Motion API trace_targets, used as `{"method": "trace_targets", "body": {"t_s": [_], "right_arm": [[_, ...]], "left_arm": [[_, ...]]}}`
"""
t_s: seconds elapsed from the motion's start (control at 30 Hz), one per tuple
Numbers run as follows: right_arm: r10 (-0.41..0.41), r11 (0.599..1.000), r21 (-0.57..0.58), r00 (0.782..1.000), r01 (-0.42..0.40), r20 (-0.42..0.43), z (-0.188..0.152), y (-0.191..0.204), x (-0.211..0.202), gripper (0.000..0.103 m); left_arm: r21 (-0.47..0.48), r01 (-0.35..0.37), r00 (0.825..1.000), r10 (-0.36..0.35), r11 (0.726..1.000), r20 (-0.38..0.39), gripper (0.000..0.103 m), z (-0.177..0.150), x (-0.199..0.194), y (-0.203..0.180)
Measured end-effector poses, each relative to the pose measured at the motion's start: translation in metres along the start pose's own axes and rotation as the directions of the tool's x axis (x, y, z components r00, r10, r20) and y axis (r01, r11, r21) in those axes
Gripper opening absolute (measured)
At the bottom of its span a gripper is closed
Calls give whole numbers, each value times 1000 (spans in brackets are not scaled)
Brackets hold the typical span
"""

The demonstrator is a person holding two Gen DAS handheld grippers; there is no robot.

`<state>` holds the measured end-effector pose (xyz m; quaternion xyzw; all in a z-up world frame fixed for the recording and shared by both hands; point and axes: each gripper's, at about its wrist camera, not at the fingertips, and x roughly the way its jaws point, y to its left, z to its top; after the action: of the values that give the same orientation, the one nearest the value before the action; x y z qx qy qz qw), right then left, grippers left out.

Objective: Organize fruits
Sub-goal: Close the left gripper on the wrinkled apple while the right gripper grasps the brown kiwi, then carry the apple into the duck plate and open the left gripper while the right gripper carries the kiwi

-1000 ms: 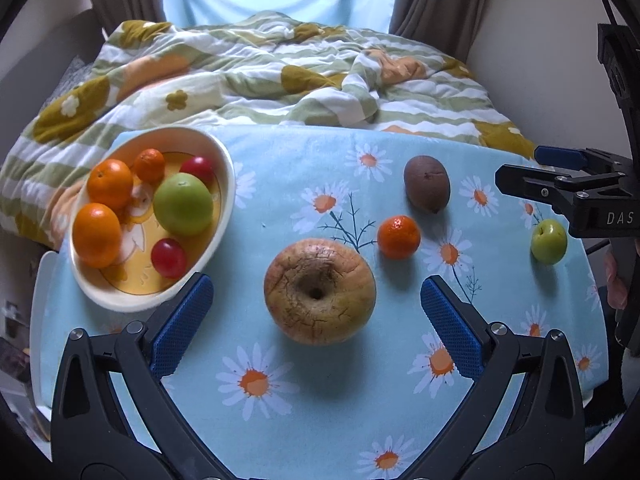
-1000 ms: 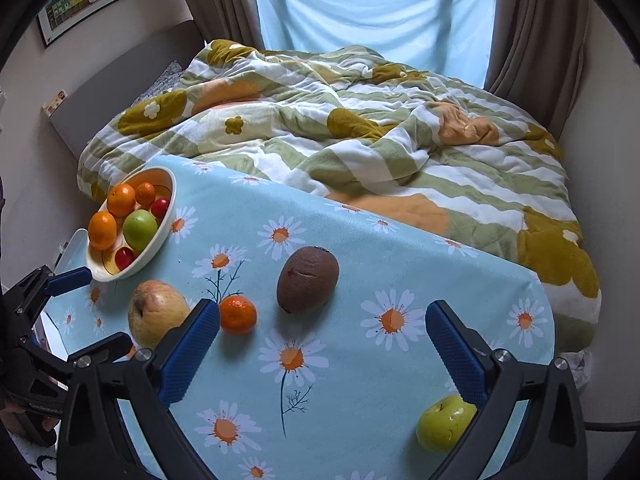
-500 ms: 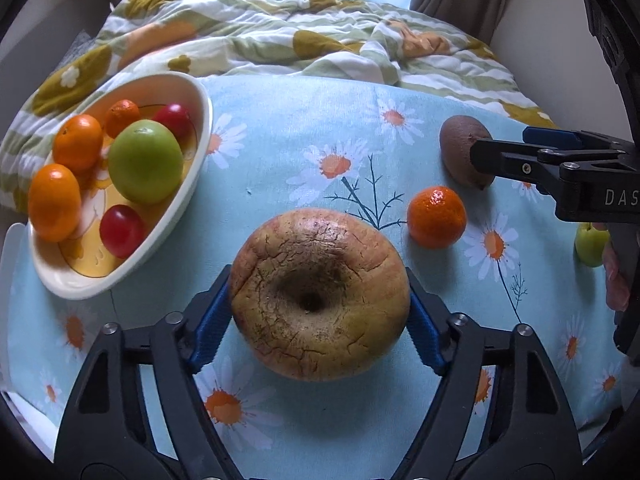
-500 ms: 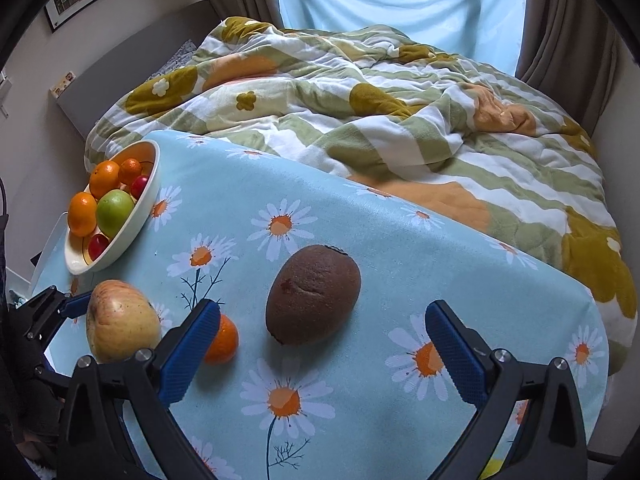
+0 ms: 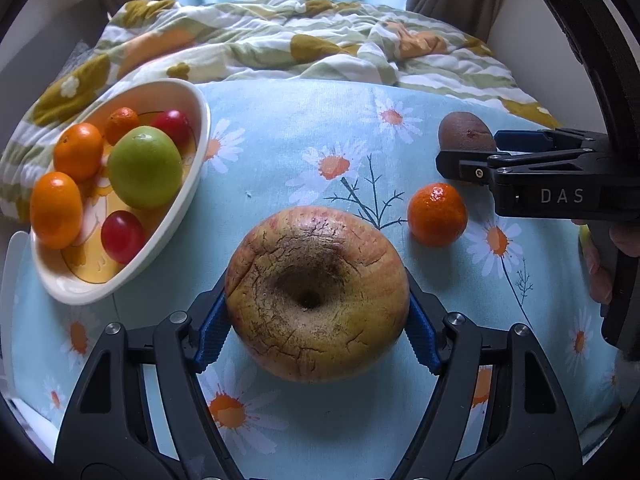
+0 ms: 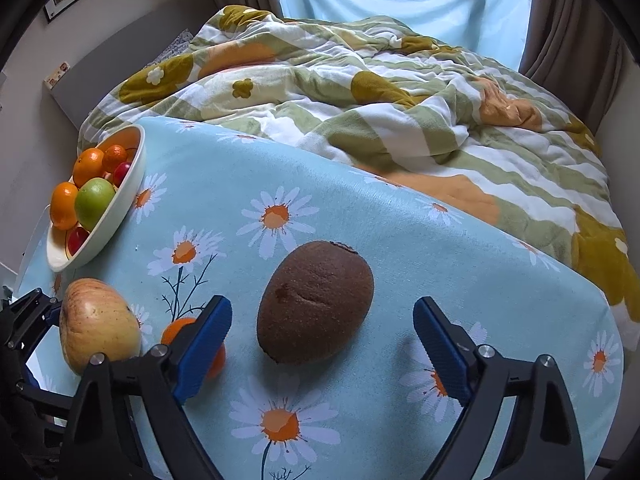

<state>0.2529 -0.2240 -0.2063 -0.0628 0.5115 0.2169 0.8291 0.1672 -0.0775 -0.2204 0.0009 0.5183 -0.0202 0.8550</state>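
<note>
My left gripper [image 5: 316, 332] is shut on a large yellow-red apple [image 5: 316, 296], with both blue pads against its sides; the apple also shows in the right wrist view [image 6: 98, 324]. My right gripper [image 6: 322, 344] is open around a brown kiwi [image 6: 316, 300] that lies on the daisy tablecloth between its fingers; the kiwi peeks out behind that gripper in the left wrist view [image 5: 464, 132]. A small tangerine [image 5: 437, 215] lies right of the apple. A white oval bowl [image 5: 200, 136] at the left holds oranges, a green apple [image 5: 145, 167] and red fruits.
The table wears a light blue daisy cloth [image 6: 360, 216]. A bed with a striped floral quilt [image 6: 360, 80] runs along its far edge. A wall stands at the right. The right gripper's body [image 5: 560, 184] reaches in from the right in the left wrist view.
My left gripper closed in on the apple and gripped it. My right gripper moved forward from the green apple at the table's corner until the kiwi sat between its open fingers.
</note>
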Motion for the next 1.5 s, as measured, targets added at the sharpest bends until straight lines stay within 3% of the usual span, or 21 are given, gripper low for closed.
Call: {"method": "trace_targets", "body": {"t_s": [0.2,0.33,0.47,0.53,1.07,1.5], "right_arm": [[6,1000,-11,1000,-6,0,-2,4,5,77],[2,1000,-25,1000,-2,10,-1,9,7,76],[-36,998,-49,999,37,18,1,13,7,54],[-39,998,-51,999,40,22,1,12,6,51],[-13,1000,-13,999,14,48,2,12,-24,47],[-4,1000,2,996,4,86,18,47,-69,47]], "left_arm": [[-19,-31,1000,31,999,-4,81,-6,-4,11],[-41,-37,999,37,998,-4,81,-9,-5,17],[-55,-38,999,38,998,-1,81,-9,-5,19],[-57,-37,999,37,998,0,81,-9,-6,19],[-62,-30,998,33,998,55,81,1,-40,25],[-28,-26,991,29,999,133,81,21,-89,66]]}}
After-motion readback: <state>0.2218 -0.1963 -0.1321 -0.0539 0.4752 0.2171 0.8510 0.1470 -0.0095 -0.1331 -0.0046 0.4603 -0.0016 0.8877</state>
